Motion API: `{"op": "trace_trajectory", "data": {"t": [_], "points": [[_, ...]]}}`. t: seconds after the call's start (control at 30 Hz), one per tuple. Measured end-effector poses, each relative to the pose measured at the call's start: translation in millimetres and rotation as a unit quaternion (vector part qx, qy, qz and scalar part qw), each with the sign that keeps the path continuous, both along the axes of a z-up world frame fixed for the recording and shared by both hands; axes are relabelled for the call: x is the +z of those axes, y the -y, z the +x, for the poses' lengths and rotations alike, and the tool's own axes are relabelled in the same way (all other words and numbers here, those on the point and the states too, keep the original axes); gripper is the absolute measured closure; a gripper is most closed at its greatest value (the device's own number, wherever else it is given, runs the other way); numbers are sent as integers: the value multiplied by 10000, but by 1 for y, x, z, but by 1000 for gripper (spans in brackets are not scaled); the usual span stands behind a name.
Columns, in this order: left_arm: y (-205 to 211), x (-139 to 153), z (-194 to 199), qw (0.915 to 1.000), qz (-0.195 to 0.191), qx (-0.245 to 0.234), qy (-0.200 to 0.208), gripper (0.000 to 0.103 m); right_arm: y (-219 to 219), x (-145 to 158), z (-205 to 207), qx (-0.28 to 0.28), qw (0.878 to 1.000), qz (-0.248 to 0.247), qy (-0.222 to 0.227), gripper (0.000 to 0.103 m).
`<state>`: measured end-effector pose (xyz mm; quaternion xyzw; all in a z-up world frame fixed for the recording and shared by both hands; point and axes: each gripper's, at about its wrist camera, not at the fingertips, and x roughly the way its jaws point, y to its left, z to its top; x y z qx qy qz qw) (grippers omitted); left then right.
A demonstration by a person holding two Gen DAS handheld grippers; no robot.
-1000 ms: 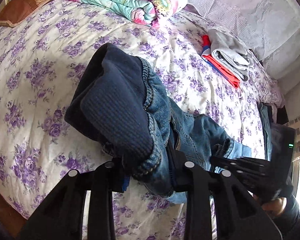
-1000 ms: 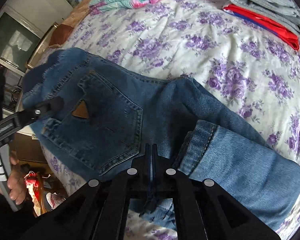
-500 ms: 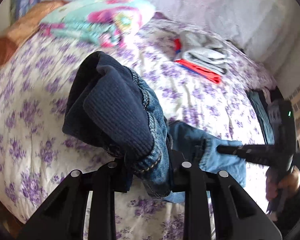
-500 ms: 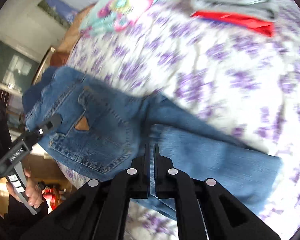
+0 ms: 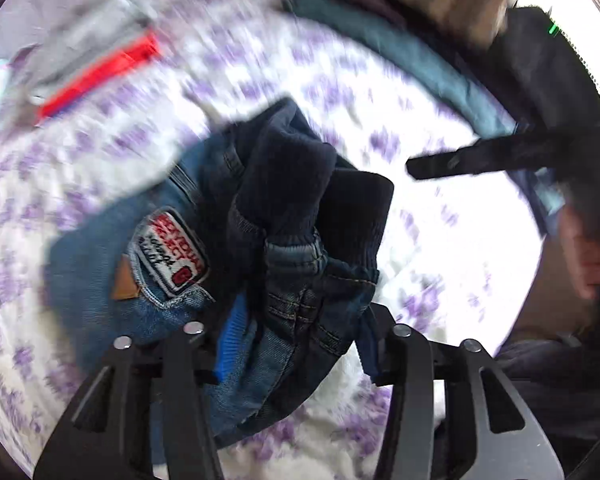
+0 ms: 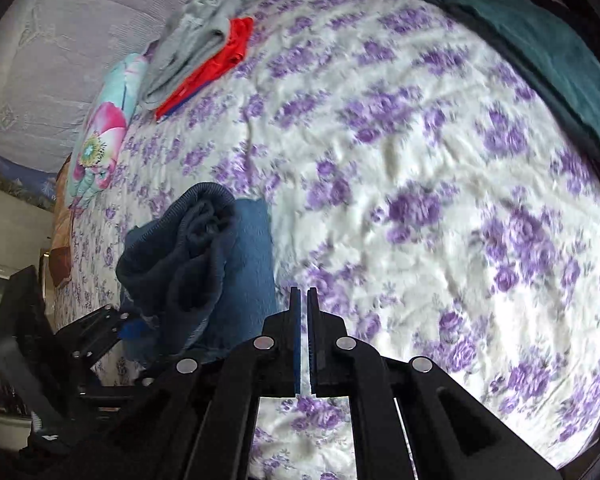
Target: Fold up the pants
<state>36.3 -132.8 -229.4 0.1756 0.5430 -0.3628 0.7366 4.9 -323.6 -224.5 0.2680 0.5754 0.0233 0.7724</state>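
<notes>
Item: blue denim pants (image 5: 172,280) with dark ribbed waistband, bunched in a heap, waist end clamped between the fingers of the black left gripper (image 5: 292,328), the rest resting on the white bedsheet with purple flowers (image 6: 420,184).
Black right gripper (image 6: 304,300): fingers nearly together with only a thin gap, holding nothing, near the pants' right side. A second ago it pinched the trouser legs; it has since let go, and the left gripper has swung the bundle round.
Far left: folded grey and red clothes (image 6: 204,52).
Risk: held by one bunched corner, the layers may slide apart and spoil the fold.
</notes>
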Motion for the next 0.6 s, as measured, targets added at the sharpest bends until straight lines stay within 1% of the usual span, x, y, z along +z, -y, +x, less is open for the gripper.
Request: {"op": "trace_trajectory", "data": {"t": [0.03,0.07,0.1,0.13,0.2,0.23,0.27,0.33,0.4,0.47,0.5,0.53,0.6], "points": [[9,-5,-8,9994,191,-201,200,40,-2,-6,-2,-3,10000,-2,-55,98],[15,0,-17,9985,217,-392,306,30,-5,-8,-3,16,10000,6,-59,98],[16,9,-24,9981,108,-497,350,20,-8,-5,-3,55,10000,30,-16,98],[13,19,-29,9978,-44,-523,407,20,-11,0,-3,97,9999,31,45,98],[0,37,-30,9978,-427,-452,238,20,-18,15,0,180,9996,-44,213,98],[-13,50,-27,9968,-740,-289,99,20,-22,24,4,243,9992,-51,317,98],[-26,59,-24,9952,-973,-133,35,20,-27,38,6,305,9986,-76,413,98],[-57,82,-12,9894,-1393,414,26,20,-42,60,12,529,9964,-51,665,98],[-99,92,5,9788,-1775,1014,-102,20,-62,78,16,871,9919,31,922,98],[-135,89,25,9658,-2035,1573,-331,20,-82,85,21,1201,9870,85,1062,98],[-151,82,33,9581,-2132,1855,-466,21,-90,85,23,1332,9852,95,1078,98],[-163,73,39,9525,-2156,2072,-587,22,-98,80,27,1446,9843,72,1013,98],[-168,58,44,9446,-2252,2246,-814,29,-106,66,29,1570,9845,36,783,98]]}}
